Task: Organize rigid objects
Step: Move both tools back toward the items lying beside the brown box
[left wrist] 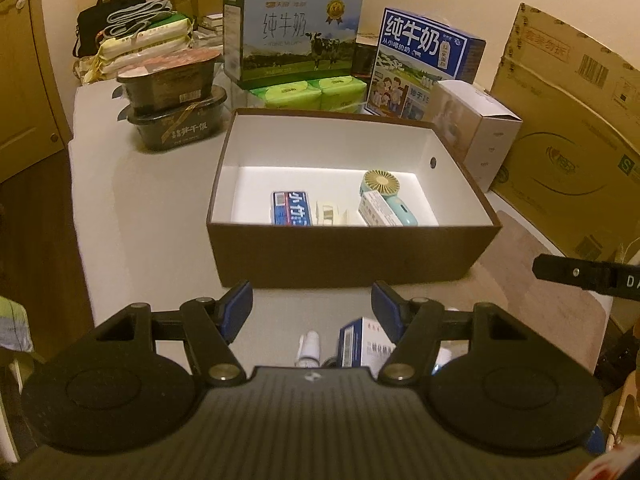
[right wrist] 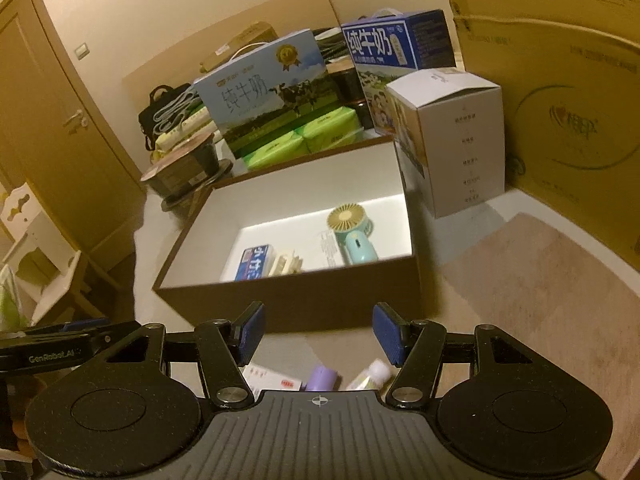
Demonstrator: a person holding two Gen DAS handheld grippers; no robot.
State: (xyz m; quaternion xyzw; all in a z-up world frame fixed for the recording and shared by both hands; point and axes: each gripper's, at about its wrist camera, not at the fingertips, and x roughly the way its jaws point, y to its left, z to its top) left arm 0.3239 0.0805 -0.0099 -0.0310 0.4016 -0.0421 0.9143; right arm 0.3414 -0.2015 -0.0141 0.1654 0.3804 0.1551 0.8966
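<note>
A brown box (left wrist: 340, 256) with a white inside stands on the table. In it lie a blue packet (left wrist: 292, 208), a cream clip-like piece (left wrist: 330, 214), a white carton (left wrist: 378, 210) and a mint hand fan (left wrist: 390, 196). My left gripper (left wrist: 312, 304) hangs open just in front of the box, nothing between its pads. Below it lie a small white bottle (left wrist: 310, 346) and a blue-white medicine box (left wrist: 360, 344). My right gripper (right wrist: 318, 332) is open and empty too, before the same box (right wrist: 288, 304). Under it lie a white-red packet (right wrist: 272, 380), a purple tube (right wrist: 322, 376) and a white-capped bottle (right wrist: 372, 374).
Behind the box stand two milk cartons (left wrist: 296, 32), green tissue packs (left wrist: 308, 94), stacked black food bowls (left wrist: 172, 100) and a white carton (left wrist: 480, 128). A big cardboard box (left wrist: 568, 140) walls off the right. A beige mat (right wrist: 540, 280) lies right of the box.
</note>
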